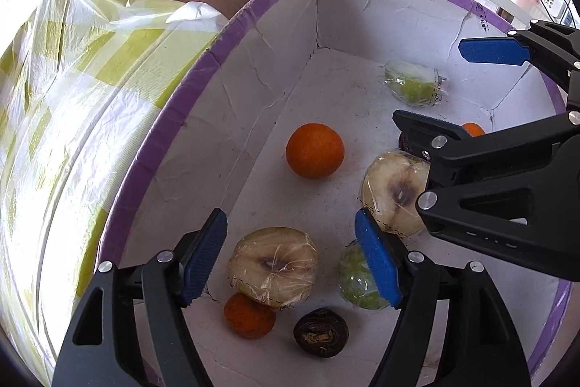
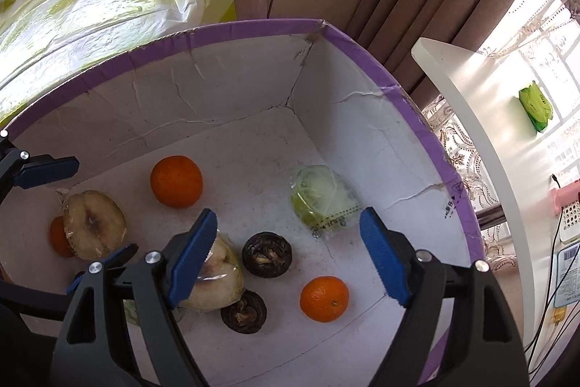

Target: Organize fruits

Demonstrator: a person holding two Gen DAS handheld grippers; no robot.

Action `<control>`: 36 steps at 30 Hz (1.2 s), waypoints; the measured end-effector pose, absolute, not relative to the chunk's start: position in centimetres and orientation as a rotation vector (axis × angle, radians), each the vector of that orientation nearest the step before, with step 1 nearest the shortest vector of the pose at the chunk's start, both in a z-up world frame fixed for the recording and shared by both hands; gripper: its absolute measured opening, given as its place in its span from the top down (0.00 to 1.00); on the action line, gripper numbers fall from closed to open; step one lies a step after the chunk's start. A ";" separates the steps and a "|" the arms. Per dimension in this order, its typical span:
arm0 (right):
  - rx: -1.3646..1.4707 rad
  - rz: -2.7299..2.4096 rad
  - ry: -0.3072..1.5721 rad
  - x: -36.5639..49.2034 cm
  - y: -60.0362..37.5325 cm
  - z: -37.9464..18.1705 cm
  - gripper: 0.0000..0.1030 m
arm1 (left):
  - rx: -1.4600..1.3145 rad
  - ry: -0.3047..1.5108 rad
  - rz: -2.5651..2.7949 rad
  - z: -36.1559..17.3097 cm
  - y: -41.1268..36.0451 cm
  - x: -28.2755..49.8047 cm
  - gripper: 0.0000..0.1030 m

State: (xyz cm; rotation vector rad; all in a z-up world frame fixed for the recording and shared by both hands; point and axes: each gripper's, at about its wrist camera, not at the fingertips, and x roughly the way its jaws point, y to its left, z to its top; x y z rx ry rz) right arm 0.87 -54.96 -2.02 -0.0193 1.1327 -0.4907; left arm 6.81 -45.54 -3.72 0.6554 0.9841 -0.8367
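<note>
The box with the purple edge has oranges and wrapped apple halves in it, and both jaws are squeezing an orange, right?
Not quite. The box does hold oranges and wrapped apple halves, but neither gripper squeezes anything. The left wrist view shows the left gripper with jaws open above an apple half; the right wrist view shows the right gripper open too.

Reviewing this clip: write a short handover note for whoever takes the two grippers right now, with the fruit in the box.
Left gripper: open, empty, above a wrapped cut fruit half.
Right gripper: open, empty, over the box floor near a dark round fruit.
In the purple-rimmed box: three oranges, e.g.; wrapped halves; wrapped green pieces; a second dark fruit.
Done: all visible fruit lies in the box.
Left: fruit is mixed; group by kind if required.
</note>
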 end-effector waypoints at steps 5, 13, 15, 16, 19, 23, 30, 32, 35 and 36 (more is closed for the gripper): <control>-0.010 -0.503 1.086 0.5 -55.1 -1.3 0.21 | 0.620 0.947 -0.849 -2.1 -44.7 6.2 0.29; 0.009 -0.545 0.921 -1.6 -54.7 2.0 0.14 | 0.482 0.801 -0.866 2.5 -41.4 4.2 0.14; 0.037 -0.560 0.877 -2.5 -54.7 3.2 0.14 | 0.451 0.767 -0.858 3.4 -40.0 3.6 0.14; 0.051 -0.570 0.855 -2.9 -54.7 3.8 0.14 | 0.433 0.757 -0.856 3.7 -39.2 3.3 0.14; 0.081 -0.580 0.795 -4.1 -53.9 5.4 0.12 | 0.379 0.733 -0.844 4.2 -36.7 2.3 0.14; 0.093 -0.568 0.751 -6.1 -51.3 6.3 0.11 | 0.289 0.703 -0.823 4.9 -33.0 1.2 0.14; 0.085 -0.599 0.752 -10.5 -46.2 5.3 0.11 | 0.206 0.704 -0.826 4.1 -29.0 -1.0 0.15; 0.089 -0.626 0.747 -11.5 -45.7 4.9 0.11 | 0.226 0.704 -0.845 3.7 -29.1 -1.7 0.15; 0.137 -0.650 0.751 -12.3 -46.1 4.3 0.11 | 0.225 0.710 -0.849 3.5 -29.0 -1.8 0.15; 0.153 -0.648 0.754 -12.4 -46.3 4.1 0.11 | 0.218 0.713 -0.848 3.5 -28.9 -1.8 0.15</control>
